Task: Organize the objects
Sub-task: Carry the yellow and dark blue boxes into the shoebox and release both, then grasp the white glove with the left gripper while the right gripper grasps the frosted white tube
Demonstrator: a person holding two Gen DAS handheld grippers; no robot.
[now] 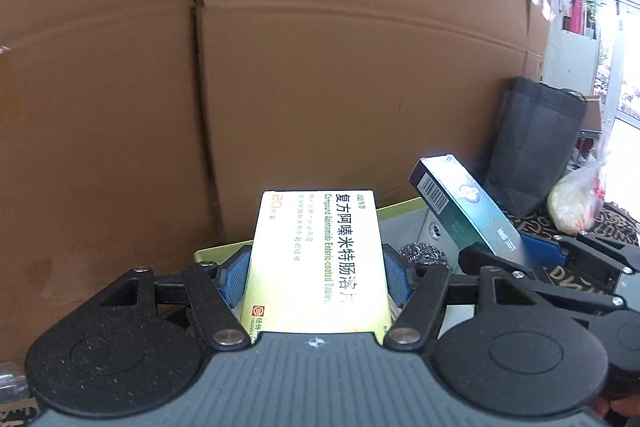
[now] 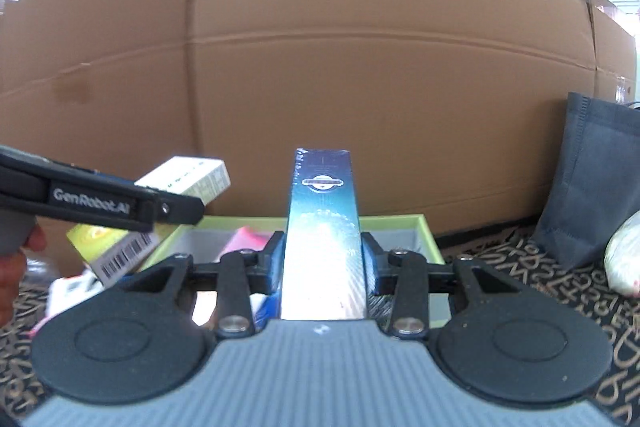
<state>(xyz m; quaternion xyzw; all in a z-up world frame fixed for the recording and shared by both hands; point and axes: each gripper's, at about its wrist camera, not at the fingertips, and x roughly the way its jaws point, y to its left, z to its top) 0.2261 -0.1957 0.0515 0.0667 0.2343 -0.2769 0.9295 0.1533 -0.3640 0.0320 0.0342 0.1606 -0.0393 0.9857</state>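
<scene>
My left gripper [image 1: 316, 273] is shut on a yellow-white medicine box [image 1: 316, 259] with Chinese print, held above the near end of a light-green tray [image 1: 400, 206]. My right gripper [image 2: 322, 269] is shut on a long blue-teal box [image 2: 323, 239], held upright over the same tray [image 2: 424, 231]. In the left wrist view the blue box [image 1: 468, 211] and the right gripper [image 1: 520, 259] show at the right. In the right wrist view the left gripper [image 2: 172, 207] and its medicine box [image 2: 188, 179] show at the left.
A large cardboard box [image 1: 320, 67] forms a wall right behind the tray. A steel scourer [image 1: 424, 253] and a pink item [image 2: 244, 241] lie in the tray. A dark fabric bag [image 2: 596, 183] and a white plastic bag [image 2: 624, 255] stand at the right on a patterned cloth [image 2: 520, 267].
</scene>
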